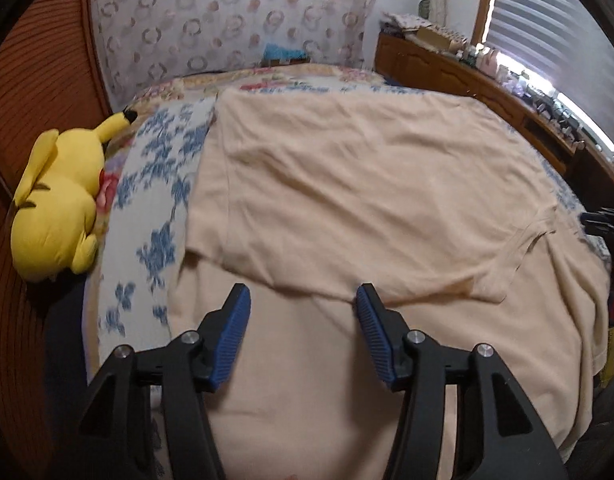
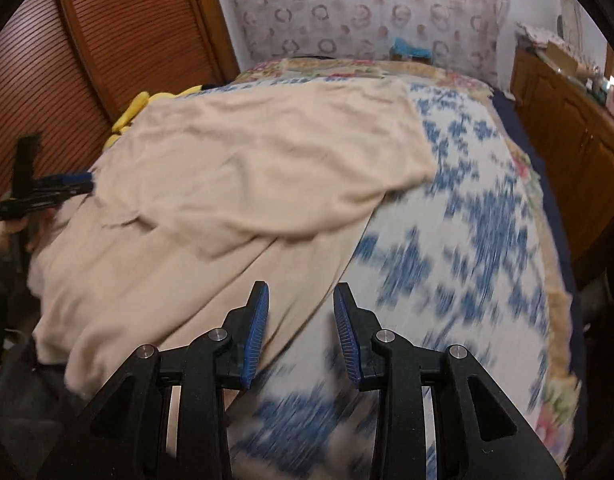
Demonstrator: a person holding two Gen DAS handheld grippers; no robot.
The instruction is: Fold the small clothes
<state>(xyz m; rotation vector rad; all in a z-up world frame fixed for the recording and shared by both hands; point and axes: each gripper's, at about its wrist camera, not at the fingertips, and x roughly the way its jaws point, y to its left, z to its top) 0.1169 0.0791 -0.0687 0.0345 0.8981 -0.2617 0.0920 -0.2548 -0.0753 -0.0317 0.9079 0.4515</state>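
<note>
We see a cream T-shirt (image 1: 347,184) spread on a bed covered by a blue-flowered quilt (image 1: 159,184), with one part folded back over the rest so that a doubled edge runs across the cloth just ahead of the left gripper (image 1: 303,300). That gripper hangs over the near, single layer of the shirt, its blue pads spread apart with nothing between them. The right gripper (image 2: 301,300) sits above the shirt's right border, where cream cloth meets quilt; its jaws stand parted, narrower than the left pair, and grip nothing.

To the right of the shirt we have a broad stretch of bare quilt, reaching to the bed's fringed edge (image 2: 559,304). On the left only a narrow strip of quilt shows, and a yellow plush toy (image 1: 59,204) lies at that side against a slatted wooden door (image 1: 31,80). A wooden cabinet (image 1: 459,76) lines the right side below a window with blinds (image 1: 555,32). A flower-patterned covering (image 1: 235,16) stands behind the far end of the bed.

The near hem of the shirt drops out of view behind the gripper bodies. The quilt in the right wrist view is smeared by blur. From that camera, the left gripper shows only as a dark shape at the frame's left edge, and the plush is mostly hidden behind the shirt
</note>
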